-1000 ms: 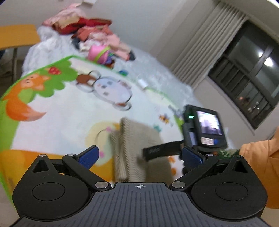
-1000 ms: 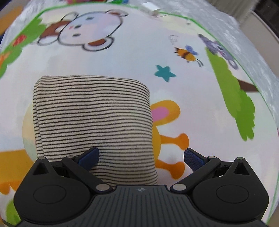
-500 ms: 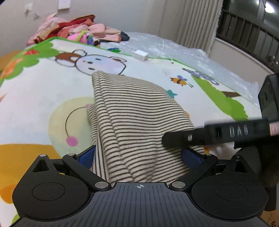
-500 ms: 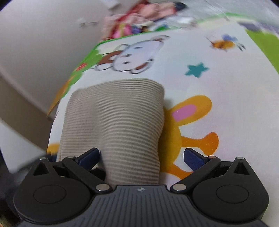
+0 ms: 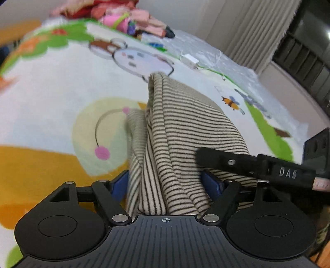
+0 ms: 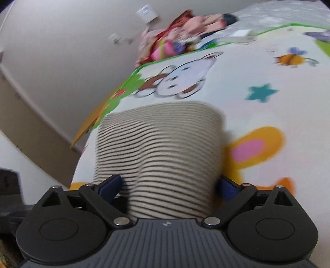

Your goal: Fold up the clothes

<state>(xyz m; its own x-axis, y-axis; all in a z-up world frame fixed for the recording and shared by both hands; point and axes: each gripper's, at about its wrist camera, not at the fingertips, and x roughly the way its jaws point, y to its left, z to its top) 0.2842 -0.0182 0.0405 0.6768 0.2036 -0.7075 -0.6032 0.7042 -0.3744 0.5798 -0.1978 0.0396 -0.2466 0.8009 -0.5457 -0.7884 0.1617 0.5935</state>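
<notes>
Left wrist view: sits low behind the left gripper [image 5: 165, 182], angled down, very close to the striped garment [image 5: 185, 132]. Right wrist view: behind the right gripper [image 6: 168, 186], likewise close, from the garment's other side. Shared: garment, cartoon mat [image 5: 51, 99], clothes pile [image 5: 134, 18].

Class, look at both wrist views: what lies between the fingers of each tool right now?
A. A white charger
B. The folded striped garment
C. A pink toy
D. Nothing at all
B: the folded striped garment fills the gap of the left tool and the right tool.
</notes>
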